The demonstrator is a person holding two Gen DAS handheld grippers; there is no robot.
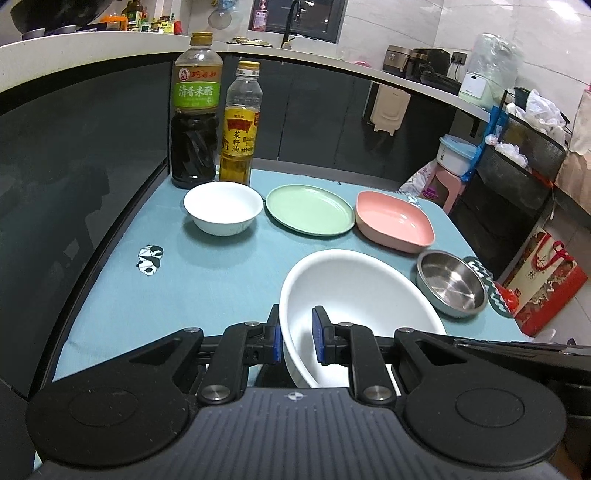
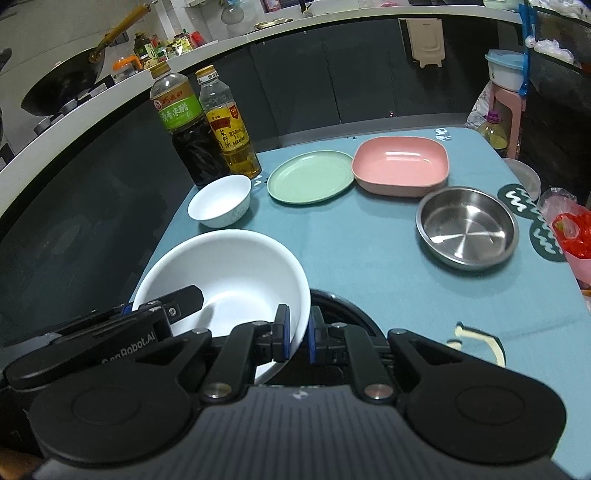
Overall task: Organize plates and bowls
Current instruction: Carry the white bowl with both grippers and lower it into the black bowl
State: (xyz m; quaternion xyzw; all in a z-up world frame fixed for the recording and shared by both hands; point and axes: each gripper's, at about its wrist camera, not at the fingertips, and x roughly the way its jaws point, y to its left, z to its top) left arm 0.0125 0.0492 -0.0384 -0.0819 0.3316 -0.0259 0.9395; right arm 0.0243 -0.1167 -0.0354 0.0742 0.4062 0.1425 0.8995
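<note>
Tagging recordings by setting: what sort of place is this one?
Most likely a home kitchen. A wok sits on a stove on the long counter, a faucet stands further along it, and vinegar and oil bottles share the table with dishes.

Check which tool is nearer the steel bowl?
Right. The right tool grips the big white bowl's rim on the steel bowl's side; the left tool grips the far rim.

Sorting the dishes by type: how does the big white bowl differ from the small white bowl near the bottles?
The big white bowl is far wider than the small white bowl. The big one is gripped at its rim by the left gripper and the right gripper; the small one stands free on the table, with faint marks on its side. Both are round, white and empty.
</note>
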